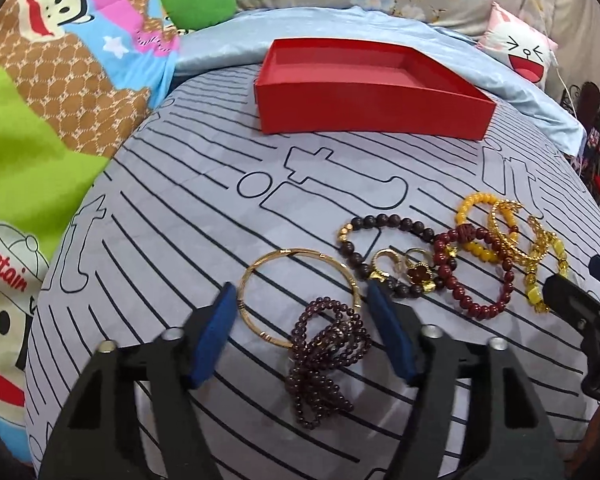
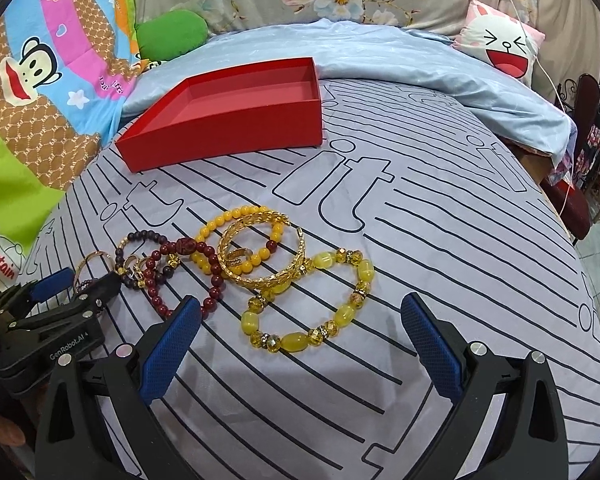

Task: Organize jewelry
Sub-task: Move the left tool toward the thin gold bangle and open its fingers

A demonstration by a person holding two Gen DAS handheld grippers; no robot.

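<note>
Grey bedding (image 1: 172,208) with black stripes and outlined letters covers the bed in the left wrist view, with cartoon quilts to the left and a pale blue sheet (image 1: 340,28) behind. An empty red box (image 1: 364,108) sits far back on it. The left gripper (image 1: 302,304) stands with its jaws apart, its blue pads either side of a thin gold bangle (image 1: 256,276) and a tangled strand of dark purple beads (image 1: 320,344), pressing on neither. To the right lies a cluster of beaded bracelets (image 1: 460,256), with the right gripper's tip at the frame edge. From the right wrist view, the red box lies back left, and the right gripper (image 2: 300,316) is spread wide over a yellow bead bracelet (image 2: 312,300) lying flat, its pads clear of it. A gold filigree bangle (image 2: 260,256) and red beads (image 2: 180,276) overlap just beyond.
</note>
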